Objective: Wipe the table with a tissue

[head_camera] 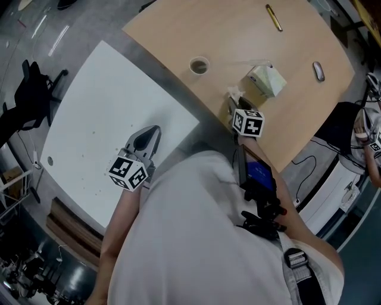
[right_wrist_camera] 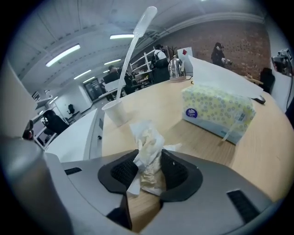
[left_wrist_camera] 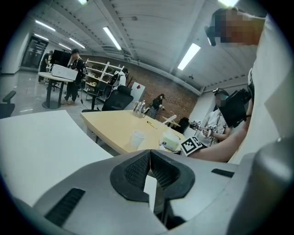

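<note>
My right gripper (head_camera: 233, 102) hangs over the wooden table (head_camera: 238, 36), just left of the tissue pack (head_camera: 266, 80). In the right gripper view its jaws (right_wrist_camera: 148, 158) are shut on a crumpled white tissue (right_wrist_camera: 147, 142) that sticks up between the pads. Beyond it the flowered tissue pack (right_wrist_camera: 218, 110) lies to the right. My left gripper (head_camera: 155, 131) is above the white table (head_camera: 101, 101). Its jaws (left_wrist_camera: 149, 153) are shut with nothing between them.
A paper cup (head_camera: 199, 65) stands near the wooden table's left edge; a long dropper (right_wrist_camera: 133, 46) leans in it. A yellow pen (head_camera: 274, 18) and a small grey mouse (head_camera: 318, 70) lie farther off. A narrow gap separates the two tables. Another person (left_wrist_camera: 216, 124) sits at the far right.
</note>
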A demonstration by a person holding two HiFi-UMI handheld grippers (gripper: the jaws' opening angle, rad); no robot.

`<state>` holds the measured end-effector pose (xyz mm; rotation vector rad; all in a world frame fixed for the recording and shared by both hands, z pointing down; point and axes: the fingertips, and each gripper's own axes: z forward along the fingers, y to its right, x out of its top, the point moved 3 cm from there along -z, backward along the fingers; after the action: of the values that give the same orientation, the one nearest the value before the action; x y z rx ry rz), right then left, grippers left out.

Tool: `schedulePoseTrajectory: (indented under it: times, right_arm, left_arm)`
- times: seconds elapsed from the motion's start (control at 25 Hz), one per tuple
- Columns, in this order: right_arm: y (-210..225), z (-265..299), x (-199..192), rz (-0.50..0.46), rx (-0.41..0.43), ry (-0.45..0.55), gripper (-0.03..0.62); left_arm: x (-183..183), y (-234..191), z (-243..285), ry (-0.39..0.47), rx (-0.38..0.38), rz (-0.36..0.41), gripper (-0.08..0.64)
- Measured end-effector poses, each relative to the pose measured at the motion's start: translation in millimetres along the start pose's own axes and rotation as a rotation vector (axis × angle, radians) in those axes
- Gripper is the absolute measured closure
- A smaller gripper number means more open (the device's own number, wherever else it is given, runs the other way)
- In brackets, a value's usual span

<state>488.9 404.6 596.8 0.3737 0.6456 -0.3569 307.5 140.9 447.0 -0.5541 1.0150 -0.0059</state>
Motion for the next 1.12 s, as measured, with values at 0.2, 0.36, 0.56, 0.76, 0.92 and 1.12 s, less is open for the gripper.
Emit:
schedulePoseTrajectory:
  times: [0.2, 0.36, 0.56, 0.76, 0.92, 1.12]
  right_arm:
    - [-6.6, -3.8, 3.9, 0.019, 0.091, 0.009, 0.45]
    - [-29.0, -12.0, 15.1, 0.012, 0.245, 0.036, 0.451]
    - [-78.3, -25.5, 29.4, 0.024, 0.516, 0.048, 0.451]
    - [-137.9, -28.3, 36.4, -0.093, 0.711, 0.004, 0.451]
    - [-178.9, -23.4, 37.3, -0.193, 0.84, -0.044, 0.451]
    - [-214.5, -21.1, 30.5, -0.324, 0.94, -0.078, 0.451]
  left_arm:
    - [3.7, -1.4, -0.3, 0.01, 0.012, 0.003, 0.552]
    - [3.2, 0.6, -1.3, 0.024, 0.035, -0.001, 0.552]
    - [1.4, 3.7, -5.4, 0.046, 0.085, -0.01, 0.552]
    - [-8.7, 0.8, -18.7, 0.064, 0.17, -0.035, 0.552]
    - [-21.6, -1.5, -37.1, 0.09, 0.269, -0.081, 0.552]
    - [-38.5, -2.3, -55.2, 0.109, 0.342, -0.129, 0.552]
